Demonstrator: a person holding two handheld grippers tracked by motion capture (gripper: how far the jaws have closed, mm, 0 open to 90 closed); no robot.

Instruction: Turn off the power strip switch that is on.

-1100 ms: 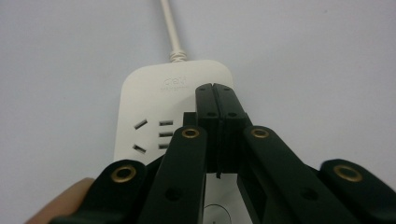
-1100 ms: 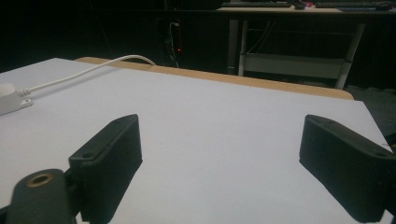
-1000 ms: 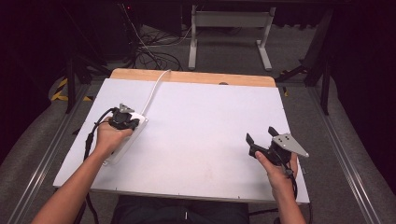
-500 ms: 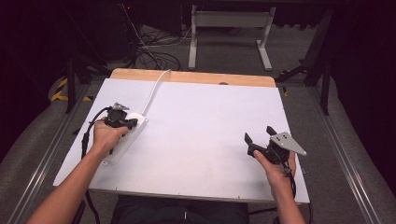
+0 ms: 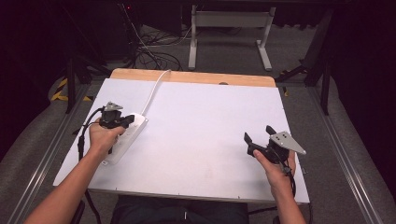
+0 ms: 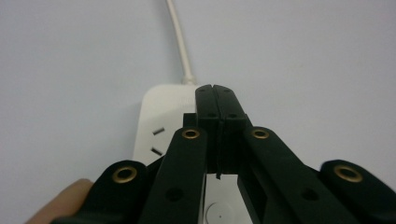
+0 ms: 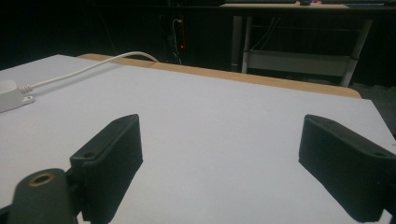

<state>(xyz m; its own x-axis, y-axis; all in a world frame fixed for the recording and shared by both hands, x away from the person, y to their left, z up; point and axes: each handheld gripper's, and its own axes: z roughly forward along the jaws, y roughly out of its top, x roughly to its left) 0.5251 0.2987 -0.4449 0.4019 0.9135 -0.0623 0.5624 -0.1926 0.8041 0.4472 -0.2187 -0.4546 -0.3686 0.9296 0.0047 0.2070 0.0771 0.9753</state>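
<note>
A white power strip (image 5: 125,136) lies on the left side of the white table (image 5: 210,112), and its white cord (image 5: 152,92) runs off toward the far edge. My left gripper (image 5: 132,121) hovers over the strip with its jaws pressed together. In the left gripper view the closed tips (image 6: 215,89) sit over the cord end of the power strip (image 6: 156,119), with two socket slots visible beside them. Nothing shows between the jaws. My right gripper (image 5: 258,133) is open above bare table at the right, and its jaws (image 7: 219,140) stand wide apart.
A wooden strip (image 5: 191,77) edges the table's far side. Beyond it are a metal desk frame (image 5: 229,32) and loose cables (image 5: 154,51) on the floor. The strip's end (image 7: 11,95) and cord (image 7: 93,65) appear at the left of the right gripper view.
My left gripper has shifted slightly left over the power strip. My right gripper has drifted a little left and away from me. Both jaw states are unchanged.
</note>
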